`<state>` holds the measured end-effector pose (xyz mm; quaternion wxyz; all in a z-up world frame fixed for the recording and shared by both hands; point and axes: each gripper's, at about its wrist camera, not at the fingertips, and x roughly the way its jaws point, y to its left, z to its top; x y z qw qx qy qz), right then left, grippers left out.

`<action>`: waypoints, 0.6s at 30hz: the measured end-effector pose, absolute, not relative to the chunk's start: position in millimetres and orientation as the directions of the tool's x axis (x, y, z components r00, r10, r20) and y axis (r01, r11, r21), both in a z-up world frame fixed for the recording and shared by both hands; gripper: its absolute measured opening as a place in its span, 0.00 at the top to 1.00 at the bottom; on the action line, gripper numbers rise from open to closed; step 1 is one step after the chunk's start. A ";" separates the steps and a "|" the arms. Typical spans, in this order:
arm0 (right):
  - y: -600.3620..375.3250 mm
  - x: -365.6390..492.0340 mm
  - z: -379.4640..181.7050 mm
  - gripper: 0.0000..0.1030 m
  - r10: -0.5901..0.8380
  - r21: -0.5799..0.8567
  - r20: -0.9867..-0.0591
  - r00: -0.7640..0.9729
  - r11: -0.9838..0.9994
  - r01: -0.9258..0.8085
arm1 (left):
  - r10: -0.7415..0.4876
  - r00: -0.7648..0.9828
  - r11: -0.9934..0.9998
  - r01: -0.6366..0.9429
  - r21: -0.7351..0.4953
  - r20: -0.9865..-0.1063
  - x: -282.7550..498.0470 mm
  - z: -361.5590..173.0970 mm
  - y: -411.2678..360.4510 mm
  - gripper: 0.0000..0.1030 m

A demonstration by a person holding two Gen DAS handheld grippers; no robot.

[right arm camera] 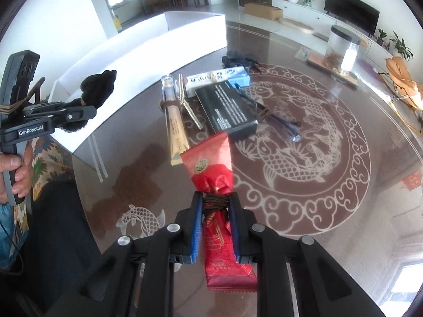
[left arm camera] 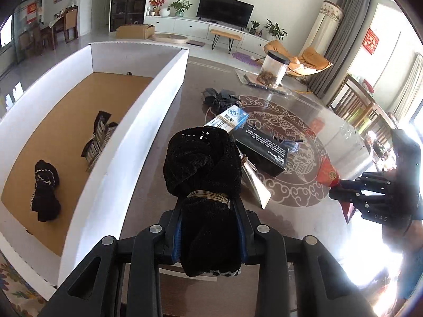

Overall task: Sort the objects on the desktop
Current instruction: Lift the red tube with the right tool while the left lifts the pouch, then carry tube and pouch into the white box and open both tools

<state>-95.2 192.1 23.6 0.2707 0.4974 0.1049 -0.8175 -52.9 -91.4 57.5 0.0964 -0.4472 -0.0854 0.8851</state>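
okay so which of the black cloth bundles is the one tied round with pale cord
The black velvet bundle clamped in the left gripper, pale cord around its middle. The black bundle with white stitching lies loose in the white box.

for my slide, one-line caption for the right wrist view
Right claw shut on a red packet above the patterned glass table, left claw holding a black cloth bundle.

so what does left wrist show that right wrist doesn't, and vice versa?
Left wrist only: the inside of the white box, its brown floor holding a black cloth bundle and a dark striped item.

Right wrist only: a beige tube on the table, the hand holding the left tool, and the right grip's brown cord wrap.

Both: left gripper shut on a black velvet bundle, right gripper shut on a red packet, black box, clear jar.
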 end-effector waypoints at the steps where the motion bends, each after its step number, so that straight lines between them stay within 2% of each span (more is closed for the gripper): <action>1: 182.0 -100.3 35.2 0.81 -0.355 0.105 -0.859 -0.370 -0.827 0.552 | 0.245 -0.599 -0.966 -0.082 -0.246 -0.762 -51.9 71.2 -105.3 0.69; 5: 116.2 -131.7 81.2 0.81 -0.461 0.158 -0.793 -0.398 -0.787 0.597 | 0.161 -0.651 -0.971 0.032 -0.238 -0.742 -58.9 107.0 -180.6 0.69; 10: -1.0 -153.9 120.1 0.81 -0.628 0.284 -0.697 -0.347 -0.686 0.670 | 0.042 -0.584 -0.950 0.228 -0.214 -0.811 -79.3 92.6 -282.7 0.69; 14: -89.2 -165.6 105.6 0.81 -0.695 0.384 -0.670 -0.262 -0.626 0.679 | -0.011 -0.533 -0.931 0.314 -0.185 -0.846 -91.0 67.4 -324.8 0.69; 18: -152.4 -166.4 63.3 0.80 -0.644 0.365 -0.735 -0.214 -0.641 0.675 | -0.042 -0.467 -0.914 0.376 -0.155 -0.883 -101.3 37.8 -343.7 0.67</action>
